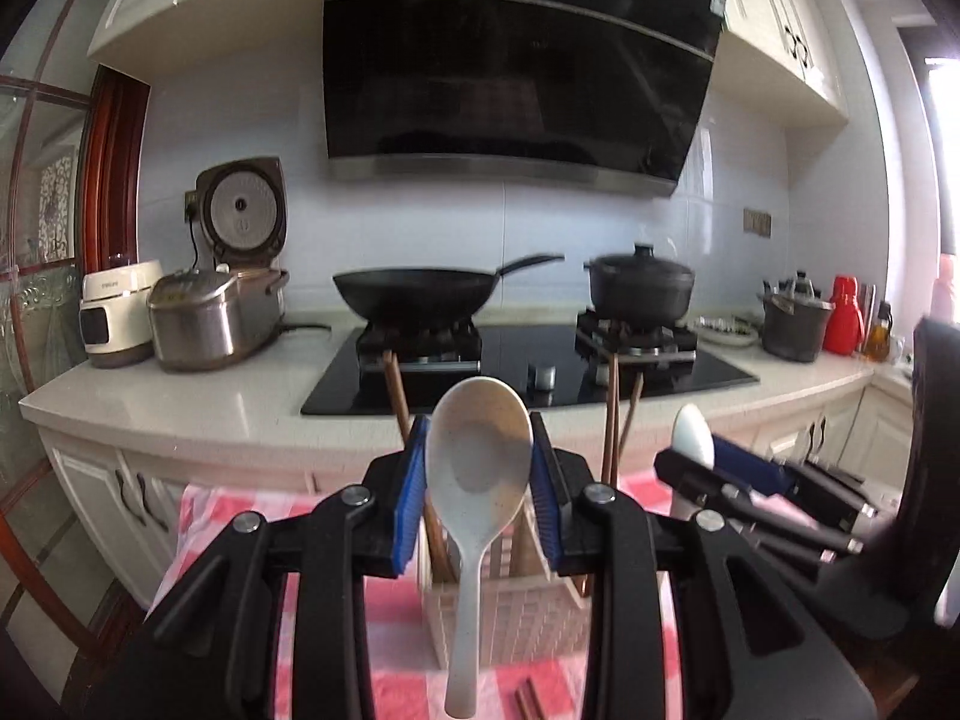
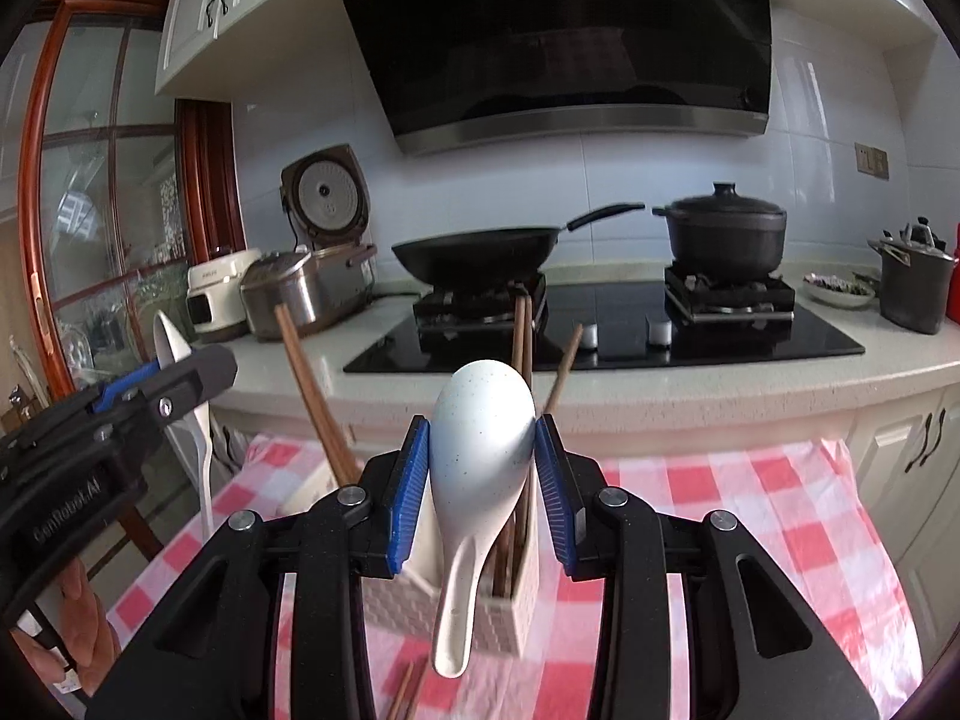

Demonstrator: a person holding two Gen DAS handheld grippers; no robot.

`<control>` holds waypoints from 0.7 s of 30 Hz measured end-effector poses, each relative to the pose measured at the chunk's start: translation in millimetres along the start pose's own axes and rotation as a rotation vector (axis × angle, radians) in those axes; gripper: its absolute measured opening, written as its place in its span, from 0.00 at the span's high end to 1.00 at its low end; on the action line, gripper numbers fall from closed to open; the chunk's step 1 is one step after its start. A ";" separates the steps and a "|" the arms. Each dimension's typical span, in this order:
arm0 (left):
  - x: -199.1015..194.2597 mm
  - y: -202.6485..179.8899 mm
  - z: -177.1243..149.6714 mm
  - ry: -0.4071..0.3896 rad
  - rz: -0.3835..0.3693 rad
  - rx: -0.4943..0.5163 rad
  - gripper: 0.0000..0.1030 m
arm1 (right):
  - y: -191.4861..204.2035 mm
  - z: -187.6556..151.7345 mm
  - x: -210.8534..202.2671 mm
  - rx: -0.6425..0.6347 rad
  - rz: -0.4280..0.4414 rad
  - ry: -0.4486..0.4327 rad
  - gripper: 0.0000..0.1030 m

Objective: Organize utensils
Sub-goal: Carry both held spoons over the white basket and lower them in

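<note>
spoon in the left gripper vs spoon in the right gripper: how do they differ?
Left spoon: flat, shallow paddle with its hollow face toward the left wrist camera, and a long, slim, straight handle hanging down. Right spoon: deep soup-spoon shape with its rounded back toward the right wrist camera, and a short, thick, curved handle. Shared: both are speckled white, clamped by the bowl between blue pads, bowl up, above the white utensil holder.

Daylight floods in from three o'clock, blowing out the window [image 1: 945, 120] in the left wrist view. Glare streaks the wall tiles [image 2: 810, 96] and range hood [image 1: 516, 60]. Fisheye bends the edges and darkens the corners; the background is slightly soft.
</note>
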State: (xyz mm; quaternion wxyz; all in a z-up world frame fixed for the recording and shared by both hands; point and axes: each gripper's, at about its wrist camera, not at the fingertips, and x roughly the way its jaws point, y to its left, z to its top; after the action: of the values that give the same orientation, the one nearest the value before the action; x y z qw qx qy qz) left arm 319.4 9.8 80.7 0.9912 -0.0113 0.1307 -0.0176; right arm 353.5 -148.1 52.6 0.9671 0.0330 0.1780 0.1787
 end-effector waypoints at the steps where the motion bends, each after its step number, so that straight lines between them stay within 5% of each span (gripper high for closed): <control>1: 5.4 1.3 7.0 -0.018 -0.001 -0.013 0.70 | 0.2 3.6 4.7 -0.003 -0.004 -0.014 0.67; 10: 45.7 13.9 36.4 -0.101 -0.010 -0.093 0.70 | 3.8 13.1 34.6 -0.041 -0.021 -0.080 0.67; 21: 81.9 17.7 4.0 -0.083 0.005 -0.106 0.70 | 6.3 -12.5 55.7 -0.091 -0.024 -0.101 0.66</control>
State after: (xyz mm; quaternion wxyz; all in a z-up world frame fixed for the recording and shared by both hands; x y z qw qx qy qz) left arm 400.0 24.5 62.9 0.9938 -0.0640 0.0902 -0.0080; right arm 395.6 -122.4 23.3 0.9774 -0.0041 0.1213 0.1729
